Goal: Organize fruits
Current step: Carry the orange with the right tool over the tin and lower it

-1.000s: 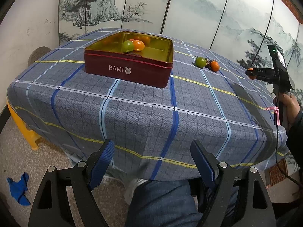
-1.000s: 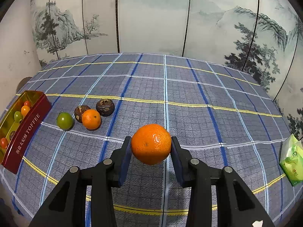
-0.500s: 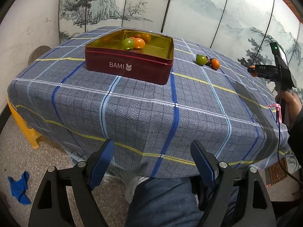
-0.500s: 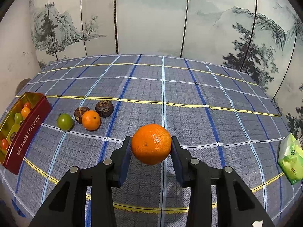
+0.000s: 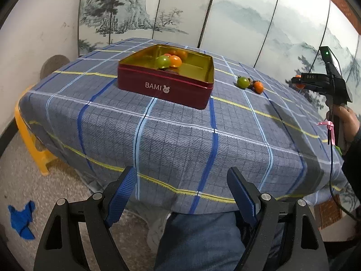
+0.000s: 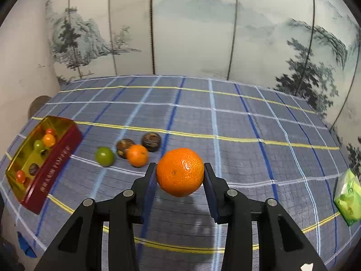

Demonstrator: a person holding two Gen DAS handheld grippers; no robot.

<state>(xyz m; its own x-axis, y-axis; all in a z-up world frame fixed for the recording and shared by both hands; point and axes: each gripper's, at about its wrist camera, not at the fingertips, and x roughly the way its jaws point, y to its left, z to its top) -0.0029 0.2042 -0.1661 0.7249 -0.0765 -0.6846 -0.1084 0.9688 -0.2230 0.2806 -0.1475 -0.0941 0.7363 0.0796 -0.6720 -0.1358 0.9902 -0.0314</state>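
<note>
plaid table (image 6: 237, 122) bears red tin (image 6: 56, 155), loose fruits (image 6: 104, 156).

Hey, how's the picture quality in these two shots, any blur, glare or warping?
Right wrist view: motion blur smears the tablecloth and loose fruit, while the held orange stays sharp with a small glare spot. Left wrist view: crisp, the red tin readable. Both show fisheye bending and dark corners.

Orange mandarin (image 6: 180, 171); maroon tin (image 5: 167, 88), gold interior; desk cloth (image 5: 180, 140) grey plaid, blue, yellow, white lines
</note>
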